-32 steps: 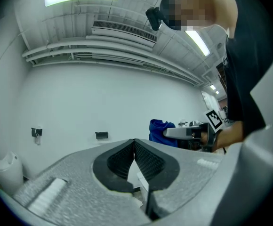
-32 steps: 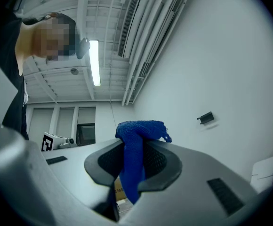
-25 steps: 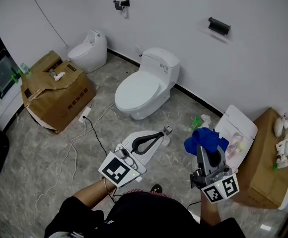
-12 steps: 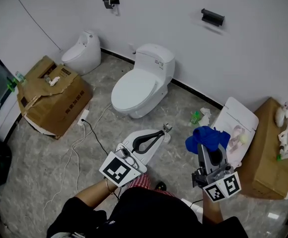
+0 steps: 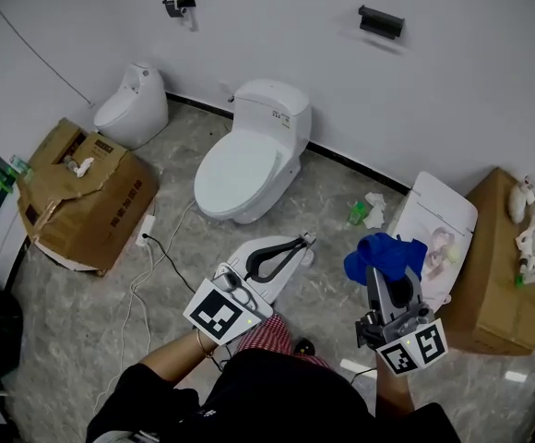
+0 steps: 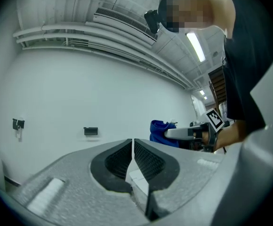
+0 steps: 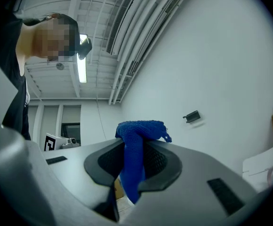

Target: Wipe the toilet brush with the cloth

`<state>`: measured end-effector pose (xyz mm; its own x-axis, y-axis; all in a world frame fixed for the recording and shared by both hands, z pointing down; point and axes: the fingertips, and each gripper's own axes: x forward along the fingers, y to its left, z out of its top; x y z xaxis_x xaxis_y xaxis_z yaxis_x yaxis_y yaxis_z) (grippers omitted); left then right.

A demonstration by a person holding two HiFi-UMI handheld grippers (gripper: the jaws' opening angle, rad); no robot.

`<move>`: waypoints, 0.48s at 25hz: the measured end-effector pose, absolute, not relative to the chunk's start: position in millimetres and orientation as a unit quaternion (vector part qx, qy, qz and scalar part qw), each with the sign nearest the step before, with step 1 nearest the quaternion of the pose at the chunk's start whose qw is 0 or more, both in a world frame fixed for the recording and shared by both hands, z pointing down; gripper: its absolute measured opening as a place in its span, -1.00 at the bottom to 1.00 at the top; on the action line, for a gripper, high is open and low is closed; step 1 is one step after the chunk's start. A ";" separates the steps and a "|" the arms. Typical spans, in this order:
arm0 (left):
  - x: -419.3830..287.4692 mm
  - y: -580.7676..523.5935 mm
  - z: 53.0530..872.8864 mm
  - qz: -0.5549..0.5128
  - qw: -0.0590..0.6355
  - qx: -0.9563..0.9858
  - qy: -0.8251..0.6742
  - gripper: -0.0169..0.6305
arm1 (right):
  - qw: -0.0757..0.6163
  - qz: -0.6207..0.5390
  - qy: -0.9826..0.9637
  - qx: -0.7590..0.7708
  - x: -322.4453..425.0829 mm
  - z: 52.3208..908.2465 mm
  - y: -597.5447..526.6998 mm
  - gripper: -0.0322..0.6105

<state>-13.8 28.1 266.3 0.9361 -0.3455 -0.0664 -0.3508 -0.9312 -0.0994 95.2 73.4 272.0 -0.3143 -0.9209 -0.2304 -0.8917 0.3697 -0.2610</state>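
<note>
The blue cloth (image 5: pixel 383 255) hangs bunched from my right gripper (image 5: pixel 389 277), whose jaws are shut on it. In the right gripper view the cloth (image 7: pixel 141 128) droops between the pads and spills over the jaw tips. My left gripper (image 5: pixel 303 242) is held out level, shut, with nothing between its fingers (image 6: pixel 148 161). From the left gripper view, the right gripper (image 6: pixel 186 133) and cloth (image 6: pixel 160 131) show off to the right. Both grippers hover above the floor, in front of the person's body. I cannot pick out a toilet brush in any view.
A white toilet (image 5: pixel 249 155) stands against the wall ahead, with a smaller one (image 5: pixel 131 104) further left. A cardboard box (image 5: pixel 83 197) sits at left, with a cable and power strip (image 5: pixel 148 224) beside it. A white lid (image 5: pixel 433 220) leans on another box (image 5: pixel 498 266) at right.
The head view has shifted: toilets and left box slid leftward, and the right box came further into view. Both grippers keep their pose, the cloth still in the right one.
</note>
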 end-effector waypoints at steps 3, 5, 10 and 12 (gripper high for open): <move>-11.3 11.8 268.3 0.023 0.054 -0.985 0.165 -0.93 | 0.169 -0.047 0.802 -0.570 96.4 275.6 60.5 -0.65; -9.9 2.4 270.7 0.021 0.051 -0.987 0.152 -0.93 | 0.168 -0.050 0.798 -0.577 95.8 278.2 51.7 -0.65; -6.4 -19.5 278.6 0.015 0.054 -0.991 0.124 -0.93 | 0.165 -0.058 0.786 -0.592 96.1 284.3 29.6 -0.65; -5.3 -28.1 282.2 0.010 0.058 -0.992 0.114 -0.93 | 0.165 -0.060 0.782 -0.598 96.6 286.9 21.1 -0.65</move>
